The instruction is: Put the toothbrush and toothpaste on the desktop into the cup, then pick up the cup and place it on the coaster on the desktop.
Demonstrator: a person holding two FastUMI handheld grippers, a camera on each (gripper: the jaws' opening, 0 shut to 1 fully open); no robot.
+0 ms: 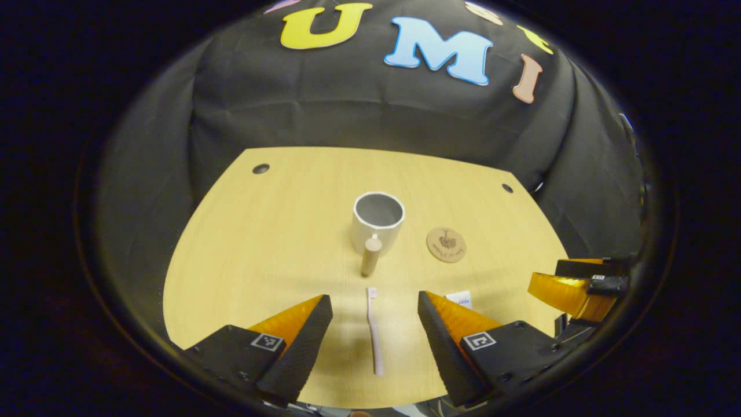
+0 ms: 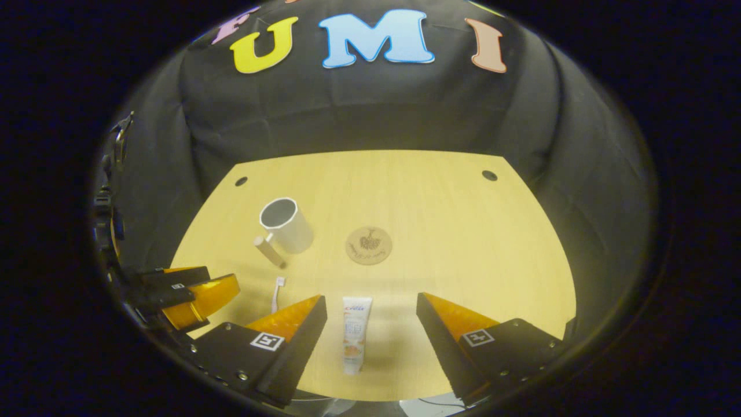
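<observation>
A white cup [image 1: 377,223] with a wooden handle [image 1: 370,256] stands upright mid-table; it also appears at the left in the right gripper view, cup [image 2: 286,225]. A pale toothbrush [image 1: 375,330] lies flat between the fingers of my open left gripper [image 1: 375,304], head toward the cup. A white toothpaste tube [image 2: 355,333] lies flat between the fingers of my open right gripper [image 2: 371,307]. A round cork coaster [image 1: 446,244] lies right of the cup, coaster [image 2: 369,245]. The toothpaste's corner [image 1: 460,299] peeks past my left gripper's right finger. Both grippers hover above the table, touching nothing.
The light wooden desktop [image 1: 278,231] has a cable hole at each far corner [image 1: 261,168] [image 1: 507,187]. Black cloth walls close in the back and sides. The other gripper [image 1: 579,286] shows at the right edge of the left gripper view, and at the left edge [image 2: 185,292] of the right gripper view.
</observation>
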